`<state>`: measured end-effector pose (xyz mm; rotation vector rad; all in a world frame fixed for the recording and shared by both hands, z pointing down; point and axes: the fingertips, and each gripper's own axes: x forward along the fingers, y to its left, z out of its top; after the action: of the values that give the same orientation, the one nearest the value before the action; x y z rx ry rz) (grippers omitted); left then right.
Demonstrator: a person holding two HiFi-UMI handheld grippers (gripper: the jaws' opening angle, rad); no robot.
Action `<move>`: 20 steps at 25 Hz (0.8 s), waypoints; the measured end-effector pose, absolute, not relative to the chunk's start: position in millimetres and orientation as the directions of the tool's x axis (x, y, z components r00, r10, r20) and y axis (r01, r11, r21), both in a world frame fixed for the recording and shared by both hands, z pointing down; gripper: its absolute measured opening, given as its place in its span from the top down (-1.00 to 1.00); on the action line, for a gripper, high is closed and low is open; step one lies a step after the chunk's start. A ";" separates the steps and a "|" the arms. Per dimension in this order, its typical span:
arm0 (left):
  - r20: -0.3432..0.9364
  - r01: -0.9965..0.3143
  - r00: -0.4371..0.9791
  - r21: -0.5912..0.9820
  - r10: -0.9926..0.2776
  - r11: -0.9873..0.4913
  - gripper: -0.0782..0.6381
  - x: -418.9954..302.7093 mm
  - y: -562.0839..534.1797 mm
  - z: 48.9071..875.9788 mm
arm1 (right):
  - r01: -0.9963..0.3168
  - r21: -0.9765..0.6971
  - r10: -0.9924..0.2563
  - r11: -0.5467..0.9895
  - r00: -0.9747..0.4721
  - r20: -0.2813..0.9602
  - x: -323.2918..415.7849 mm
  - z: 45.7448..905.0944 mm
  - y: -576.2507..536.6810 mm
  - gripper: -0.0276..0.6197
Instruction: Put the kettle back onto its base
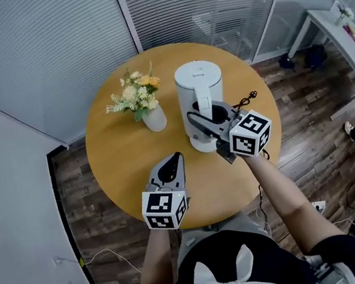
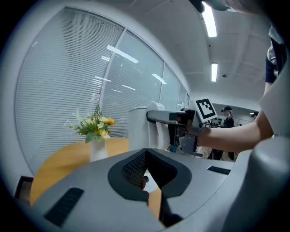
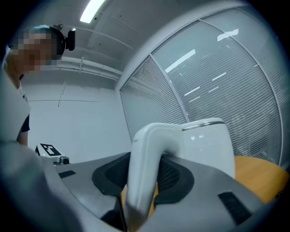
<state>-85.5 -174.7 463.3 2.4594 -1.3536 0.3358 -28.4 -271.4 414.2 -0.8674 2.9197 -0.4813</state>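
The white kettle (image 1: 200,93) stands upright on the round wooden table (image 1: 129,174), to the right of its middle. A wider white round foot (image 1: 199,146) shows under it; I cannot tell whether the kettle rests on it. My right gripper (image 1: 195,117) reaches in from the right and is shut on the kettle's handle (image 3: 144,158), with a pad on each side. The kettle (image 2: 138,129) and the right gripper (image 2: 156,117) also show in the left gripper view. My left gripper (image 1: 177,157) hovers near the table's front edge, shut and holding nothing (image 2: 146,156).
A white vase of yellow and white flowers (image 1: 148,112) stands left of the kettle. A black cord (image 1: 246,99) lies on the table behind the right gripper. Glass walls with blinds stand behind the table. A white desk (image 1: 342,34) is at the far right.
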 end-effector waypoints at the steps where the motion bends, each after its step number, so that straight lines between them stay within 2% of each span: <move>1: 0.355 -0.854 0.517 0.156 -0.779 -0.496 0.73 -86.9 -175.1 464.7 | -0.520 -0.318 -0.537 0.793 -0.843 0.038 -28.1 417.9 -273.4 0.45; 20: 0.414 -0.902 0.429 0.146 -0.803 -0.406 0.73 -101.6 -181.2 489.7 | -0.505 -0.399 -0.512 0.765 -0.853 0.098 -17.1 469.4 -295.6 0.45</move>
<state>-101.6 -181.2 489.7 2.3412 -1.4602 0.3979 -17.1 -295.6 469.4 -0.8458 2.9355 -0.6559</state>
